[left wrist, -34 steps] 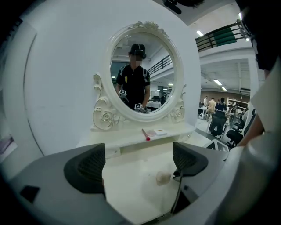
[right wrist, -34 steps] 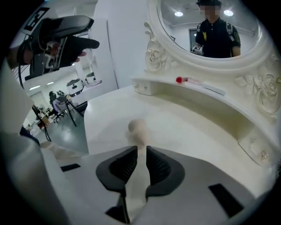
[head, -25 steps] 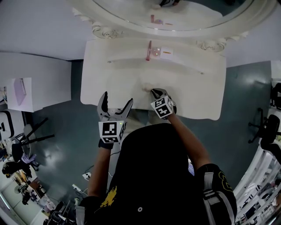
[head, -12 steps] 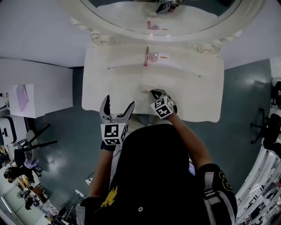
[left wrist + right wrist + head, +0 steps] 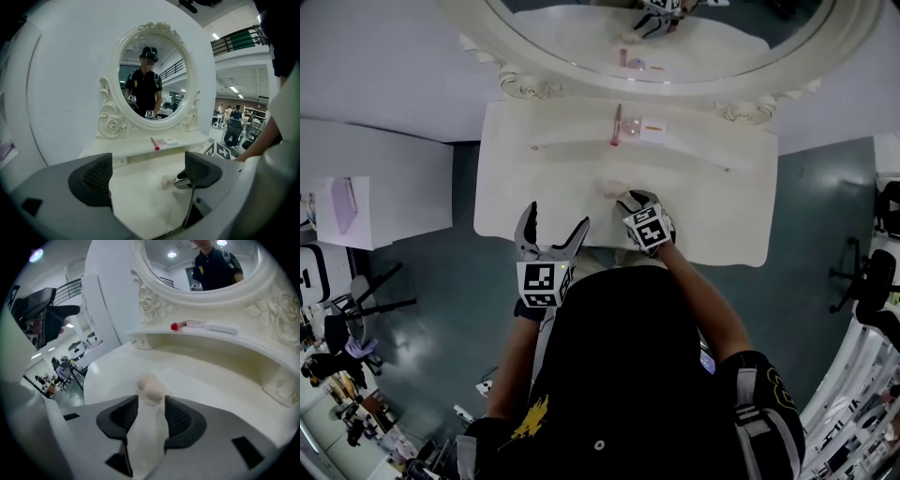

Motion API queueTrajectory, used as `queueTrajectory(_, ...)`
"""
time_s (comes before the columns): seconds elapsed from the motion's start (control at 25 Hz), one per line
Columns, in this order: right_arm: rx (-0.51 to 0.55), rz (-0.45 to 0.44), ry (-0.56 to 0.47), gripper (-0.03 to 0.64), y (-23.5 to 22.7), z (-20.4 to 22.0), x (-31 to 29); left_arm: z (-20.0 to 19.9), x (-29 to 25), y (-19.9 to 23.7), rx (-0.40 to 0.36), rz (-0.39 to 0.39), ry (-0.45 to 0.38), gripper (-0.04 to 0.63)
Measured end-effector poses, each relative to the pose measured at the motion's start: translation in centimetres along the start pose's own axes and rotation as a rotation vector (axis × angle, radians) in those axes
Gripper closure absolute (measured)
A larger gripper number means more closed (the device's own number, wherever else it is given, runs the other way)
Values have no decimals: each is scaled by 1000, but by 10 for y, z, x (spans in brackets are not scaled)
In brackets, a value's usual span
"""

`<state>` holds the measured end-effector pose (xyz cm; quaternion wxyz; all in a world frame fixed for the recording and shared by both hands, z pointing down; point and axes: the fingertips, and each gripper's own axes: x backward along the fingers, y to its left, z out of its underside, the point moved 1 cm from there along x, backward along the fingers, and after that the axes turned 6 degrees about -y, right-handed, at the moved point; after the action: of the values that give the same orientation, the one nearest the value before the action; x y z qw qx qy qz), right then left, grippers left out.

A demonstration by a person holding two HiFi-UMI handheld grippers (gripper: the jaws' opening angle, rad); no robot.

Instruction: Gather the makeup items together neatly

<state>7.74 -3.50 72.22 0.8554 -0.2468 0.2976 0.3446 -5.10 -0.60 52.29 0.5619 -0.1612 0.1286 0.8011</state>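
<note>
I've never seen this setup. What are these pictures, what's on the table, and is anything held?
A person works two hand-held claws at a white table. One picture looks down from a head camera; the others look along each claw. On the shelf under the mirror lie a red-tipped stick, a round pink item and a flat white item. A pale sponge lies on the table. The left claw is open and empty. The right claw has just been opening; the sponge sits at its tips, not squeezed.
</note>
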Motion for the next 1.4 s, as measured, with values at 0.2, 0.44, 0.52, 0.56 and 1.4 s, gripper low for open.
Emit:
queueTrajectory(0.2, -45, 42, 0, 452, -3, -5, -14, 1, 5, 9, 0, -10, 6, 103)
queueTrajectory(0.44, 30, 56, 5, 488, -2, -12, -10, 5, 9, 16, 11, -20, 5, 103)
queueTrajectory(0.52, 58, 62, 4, 492, -3, -14, -5, 5, 9, 14, 17, -14, -1, 103)
queueTrajectory(0.56, 73, 64, 3, 493, -4, -15, -1, 6, 8, 13, 20, -10, -5, 103)
queueTrajectory(1.4, 174, 153, -107, 496, -59, -84, 103, 1, -6, -15, 80, 60, -57, 103)
